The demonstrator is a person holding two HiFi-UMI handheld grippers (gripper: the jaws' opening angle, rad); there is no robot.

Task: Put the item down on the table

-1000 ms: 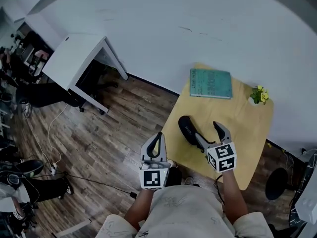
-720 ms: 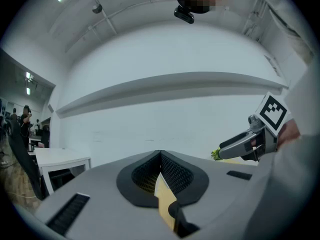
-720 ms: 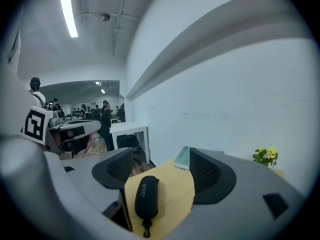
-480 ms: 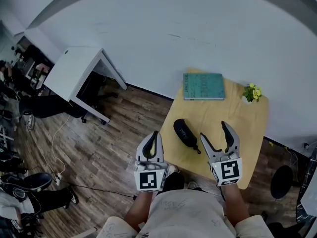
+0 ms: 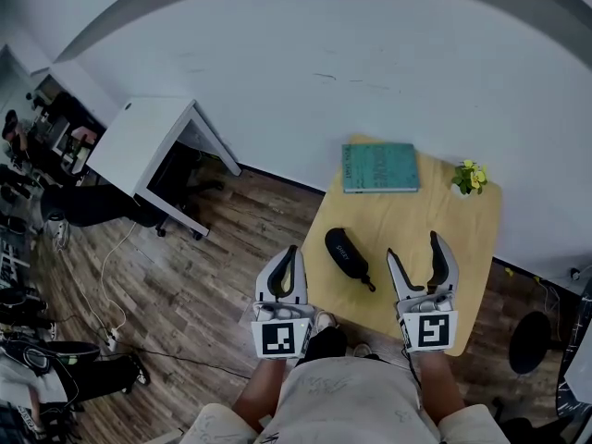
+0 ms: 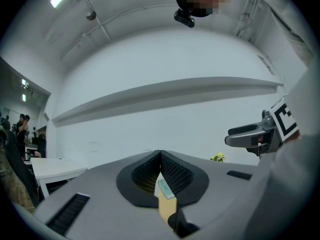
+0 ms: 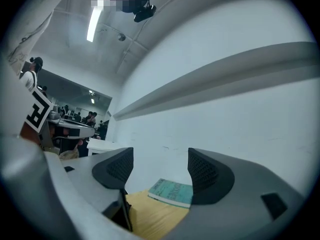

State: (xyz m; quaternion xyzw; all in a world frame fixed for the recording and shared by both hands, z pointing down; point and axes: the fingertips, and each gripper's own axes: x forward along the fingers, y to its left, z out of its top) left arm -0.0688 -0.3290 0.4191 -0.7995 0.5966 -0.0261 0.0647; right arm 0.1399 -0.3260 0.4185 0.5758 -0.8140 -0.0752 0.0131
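A: Where is the case (image 5: 346, 252) found?
B: Flat on the table (image 5: 462, 239), near its left edge, apart from the right gripper (image 5: 413, 248), whose jaws are spread and empty. The left gripper (image 5: 289, 259) is clenched on nothing.
A: What risk is judged?
B: The case could be knocked off by a careless sweep. It is closed, so its contents cannot be seen.

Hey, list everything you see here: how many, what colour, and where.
table: one, yellow wood, against the white wall
black case: one, black, on the table's left side, clear of both grippers
book: one, teal, flat at the table's far edge
potted plant: one, yellow flowers, table's far right corner
desk: one, white, far left
floor: brown wood planks, left of the table
left gripper: one, grey, jaws together, beside the table's near-left edge
right gripper: one, grey, jaws apart, empty, above the table's near part
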